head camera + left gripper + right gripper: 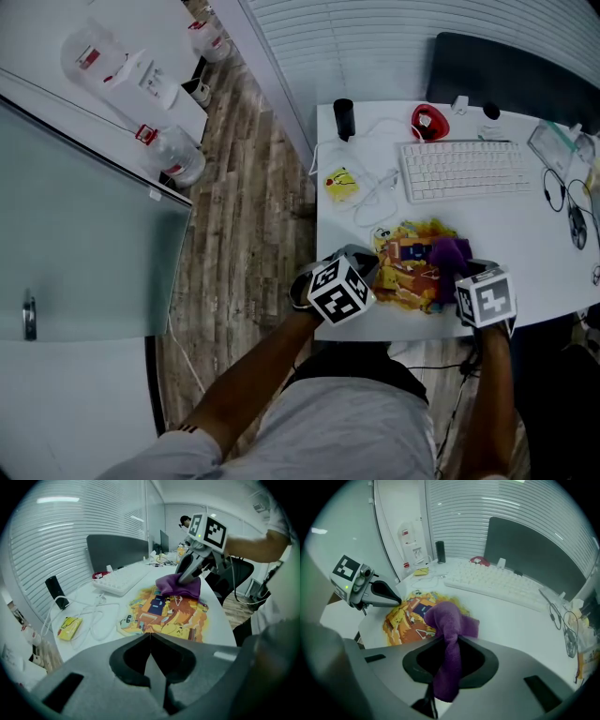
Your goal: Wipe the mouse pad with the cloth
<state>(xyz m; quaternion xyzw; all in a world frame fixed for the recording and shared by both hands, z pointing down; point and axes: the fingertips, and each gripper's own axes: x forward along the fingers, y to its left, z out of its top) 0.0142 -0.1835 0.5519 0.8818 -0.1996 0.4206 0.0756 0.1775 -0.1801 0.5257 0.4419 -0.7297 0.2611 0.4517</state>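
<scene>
The mouse pad (405,270), printed with orange and yellow cartoons, lies at the white desk's front edge. A purple cloth (450,253) sits bunched on its right part. My right gripper (449,641) is shut on this cloth (446,620), which hangs back between the jaws. The left gripper view shows the cloth (180,586) pressed onto the pad (168,613) under the right gripper (193,569). My left gripper (150,637) is shut with nothing seen between its jaws, its tip at the pad's left edge. It shows in the right gripper view as the left gripper (396,601) touching the pad (408,618).
Behind the pad are a white keyboard (464,169), a red object (429,122), a small black cylinder (344,118), a yellow packet (341,184) and loose white cables (375,192). More cables and small items lie at the desk's right end (572,202). Water bottles (178,155) stand on the floor to the left.
</scene>
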